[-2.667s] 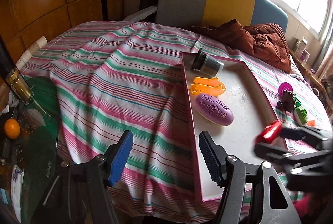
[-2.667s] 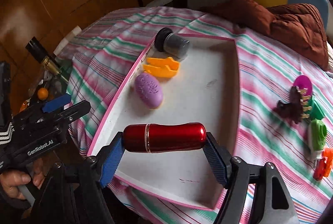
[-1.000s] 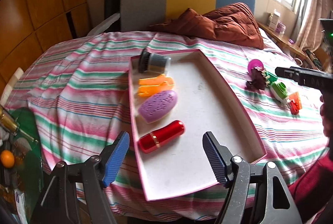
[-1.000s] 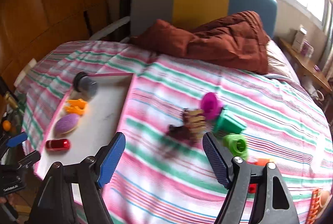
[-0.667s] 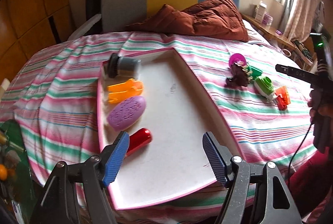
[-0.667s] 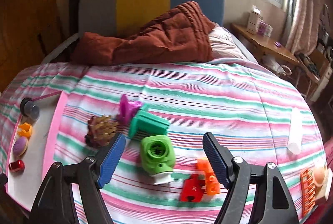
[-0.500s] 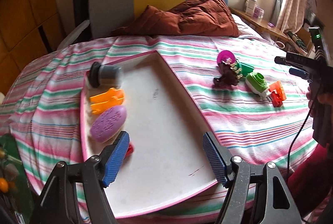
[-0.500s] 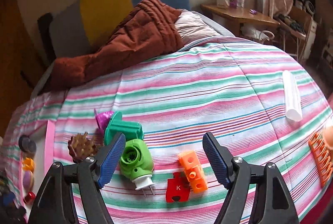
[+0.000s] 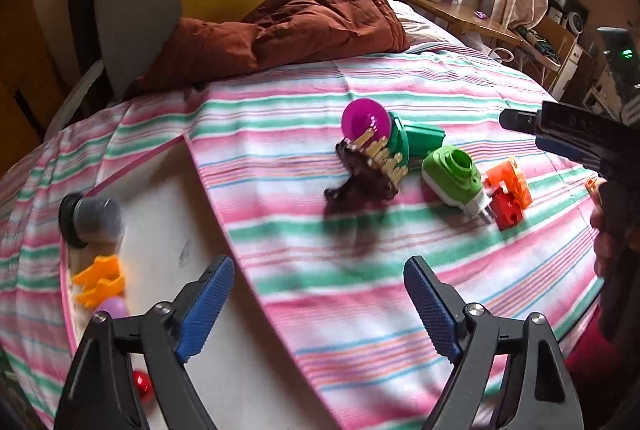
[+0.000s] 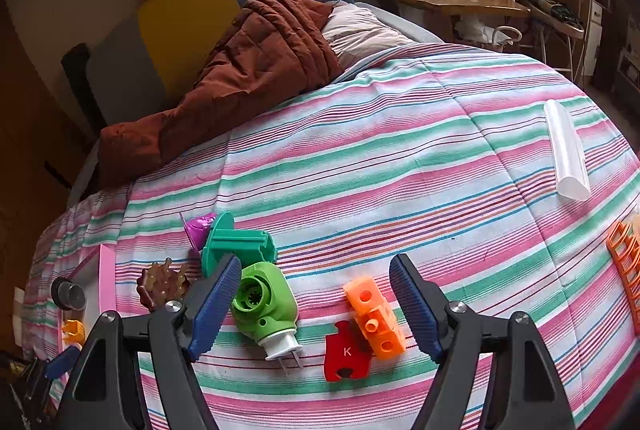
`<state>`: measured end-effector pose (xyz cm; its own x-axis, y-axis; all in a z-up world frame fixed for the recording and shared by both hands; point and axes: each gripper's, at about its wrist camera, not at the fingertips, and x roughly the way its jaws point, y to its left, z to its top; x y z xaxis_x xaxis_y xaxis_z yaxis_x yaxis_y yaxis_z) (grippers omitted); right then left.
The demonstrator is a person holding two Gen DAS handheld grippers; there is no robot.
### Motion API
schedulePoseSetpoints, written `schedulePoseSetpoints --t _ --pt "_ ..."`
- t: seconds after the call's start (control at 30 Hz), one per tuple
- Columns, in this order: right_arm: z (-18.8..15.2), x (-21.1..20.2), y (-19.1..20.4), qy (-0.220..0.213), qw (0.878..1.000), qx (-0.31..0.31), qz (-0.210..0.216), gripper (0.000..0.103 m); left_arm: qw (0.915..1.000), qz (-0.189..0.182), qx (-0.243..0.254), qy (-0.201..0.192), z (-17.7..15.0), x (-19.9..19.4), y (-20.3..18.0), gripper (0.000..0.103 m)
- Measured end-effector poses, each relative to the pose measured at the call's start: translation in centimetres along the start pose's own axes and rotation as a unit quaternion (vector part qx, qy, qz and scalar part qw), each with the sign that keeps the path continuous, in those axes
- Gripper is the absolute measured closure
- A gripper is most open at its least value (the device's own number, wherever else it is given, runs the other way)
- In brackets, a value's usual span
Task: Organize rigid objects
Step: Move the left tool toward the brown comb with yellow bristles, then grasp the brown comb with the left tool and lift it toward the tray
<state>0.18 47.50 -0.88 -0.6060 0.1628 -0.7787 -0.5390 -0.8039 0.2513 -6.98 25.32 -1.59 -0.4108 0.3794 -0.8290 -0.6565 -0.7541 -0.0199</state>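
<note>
Toys on the striped bedspread [image 10: 400, 158] now fill the right wrist view, where 2.7 s ago this gripper clamped the red tube over the pink-rimmed tray [image 9: 188, 142]. That tube [image 9: 141, 382] now lies in the tray at 7 o'clock of the left wrist view, mostly hidden behind the left gripper [image 9: 316, 306], whose blue pads are spread wide and hold nothing. The right gripper [image 10: 316, 302] is likewise wide apart and empty, hovering over the toys. Nearest it, at 6 o'clock, lie a red K piece [image 10: 346, 352] touching an orange block [image 10: 376, 318], with a green plug-in device [image 10: 264, 304] just beside its left pad. Farther, toward 10 o'clock, sit a teal holder [image 10: 236, 246], a brown spiky toy [image 10: 162, 284] and a purple disc [image 10: 200, 228]. A white tube [image 10: 566, 150] lies well apart at 2 o'clock.
</note>
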Motion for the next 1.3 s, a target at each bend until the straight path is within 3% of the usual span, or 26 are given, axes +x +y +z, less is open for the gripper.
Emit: schedulePoseSetpoints --t 0.27,0.5,0.57,0.6,0.63,0.8,1.03,1.3 --pt "0.3 0.0 0.0 0.002 1.0 0.001 0.012 0.025 0.9995 -0.009 0.027 0.014 3.8 4.8 -2.2 0.016" --pt "0.5 0.3 -0.2 0.01 1.0 0.009 0.024 0.025 0.9994 -0.014 0.013 0.029 6.0 9.1 -2.4 0.015" --pt "0.5 0.5 -0.1 0.012 1.0 0.005 0.024 0.025 0.9987 -0.036 0.004 0.035 6.1 10.1 -2.3 0.034" --pt "0.4 0.5 0.0 0.013 1.0 0.003 0.024 0.025 0.9975 -0.054 0.001 0.045 6.0 10.6 -2.4 0.055" --pt "0.4 0.5 0.1 0.013 1.0 0.001 0.024 0.025 0.9974 -0.055 -0.001 0.047 5.8 10.7 -2.4 0.055" --pt "0.3 0.8 0.3 0.02 1.0 -0.002 0.022 0.025 0.9968 -0.071 -0.01 0.035 4.4 8.8 -2.2 0.056" --pt "-0.1 1.2 0.6 0.031 0.999 -0.014 0.011 0.025 0.996 -0.089 -0.003 0.006 0.6 3.1 -2.2 0.056" --pt "-1.6 2.5 3.4 0.069 0.994 -0.079 0.023 0.025 0.9938 -0.107 -0.013 -0.026 -2.5 -2.5 0.0 0.056"
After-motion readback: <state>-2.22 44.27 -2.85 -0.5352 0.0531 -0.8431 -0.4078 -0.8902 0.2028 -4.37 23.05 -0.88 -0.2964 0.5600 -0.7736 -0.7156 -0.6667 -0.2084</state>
